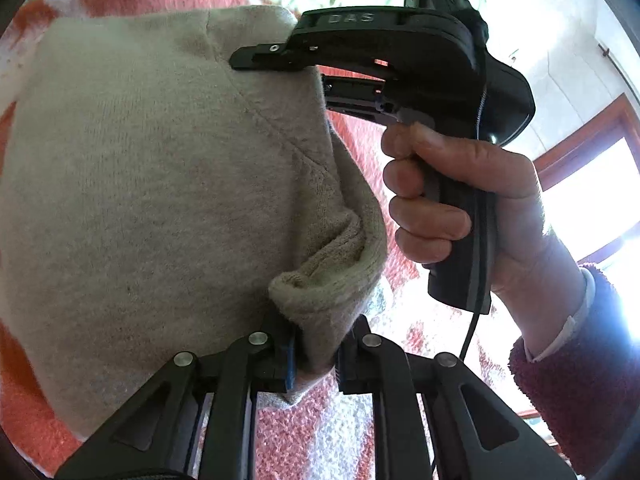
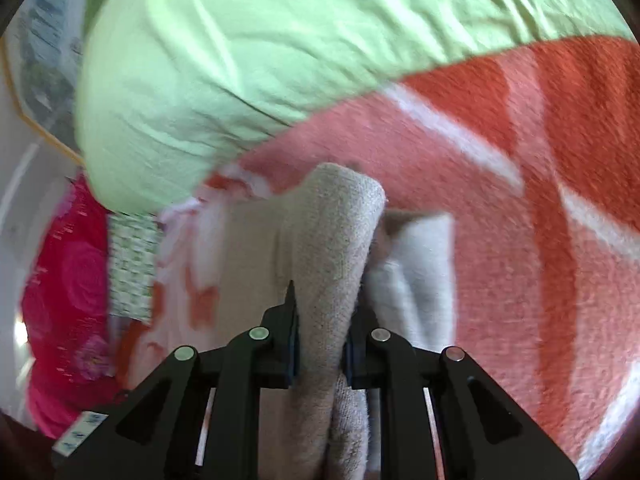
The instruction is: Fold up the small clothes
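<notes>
- Beige knitted garment fills the left wrist view, lifted above the orange-and-white blanket.
- Left gripper clenched on its rolled hem; right gripper clenched on another edge.
- Advice: keep both edges taut and level while folding.

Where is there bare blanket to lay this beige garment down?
Bare orange blanket lies right of the beige garment, below the green sheet. Left is crowded: pink cushion, checked cloth. Both tools, left and right, grip the garment.
</notes>
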`<state>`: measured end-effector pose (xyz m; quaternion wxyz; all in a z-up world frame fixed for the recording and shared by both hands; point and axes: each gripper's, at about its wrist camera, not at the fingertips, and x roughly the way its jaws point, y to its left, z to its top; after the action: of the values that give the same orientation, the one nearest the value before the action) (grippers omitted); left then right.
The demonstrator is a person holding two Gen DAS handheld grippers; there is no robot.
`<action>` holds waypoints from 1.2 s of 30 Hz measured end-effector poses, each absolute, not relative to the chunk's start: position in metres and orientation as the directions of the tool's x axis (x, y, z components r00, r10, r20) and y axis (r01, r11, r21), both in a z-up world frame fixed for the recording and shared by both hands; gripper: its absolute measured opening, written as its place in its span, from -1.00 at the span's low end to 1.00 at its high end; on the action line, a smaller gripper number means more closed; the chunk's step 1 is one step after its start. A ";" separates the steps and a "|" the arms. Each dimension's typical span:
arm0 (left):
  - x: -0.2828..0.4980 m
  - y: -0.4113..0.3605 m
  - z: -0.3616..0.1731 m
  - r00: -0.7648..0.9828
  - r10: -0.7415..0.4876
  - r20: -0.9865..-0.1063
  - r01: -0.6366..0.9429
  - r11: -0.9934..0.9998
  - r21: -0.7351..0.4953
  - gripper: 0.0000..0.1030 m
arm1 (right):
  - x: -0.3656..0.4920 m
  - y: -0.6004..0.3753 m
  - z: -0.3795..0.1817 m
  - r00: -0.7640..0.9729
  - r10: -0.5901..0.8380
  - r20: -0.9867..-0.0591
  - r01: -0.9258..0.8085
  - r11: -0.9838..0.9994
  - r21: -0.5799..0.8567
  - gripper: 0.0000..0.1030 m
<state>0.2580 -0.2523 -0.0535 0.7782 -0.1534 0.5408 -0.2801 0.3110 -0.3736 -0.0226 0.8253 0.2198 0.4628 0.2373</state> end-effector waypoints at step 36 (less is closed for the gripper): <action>0.252 -0.072 -0.072 0.323 -0.541 -0.777 -0.027 0.815 -0.579 0.38 | 0.201 -0.381 -0.045 0.528 0.555 -0.643 -0.068 0.782 0.619 -0.39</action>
<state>0.2521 -0.0715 -0.0716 0.7724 -0.2547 0.5576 -0.1662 0.2011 -0.3812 -0.0445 0.8309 0.2716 0.4480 0.1875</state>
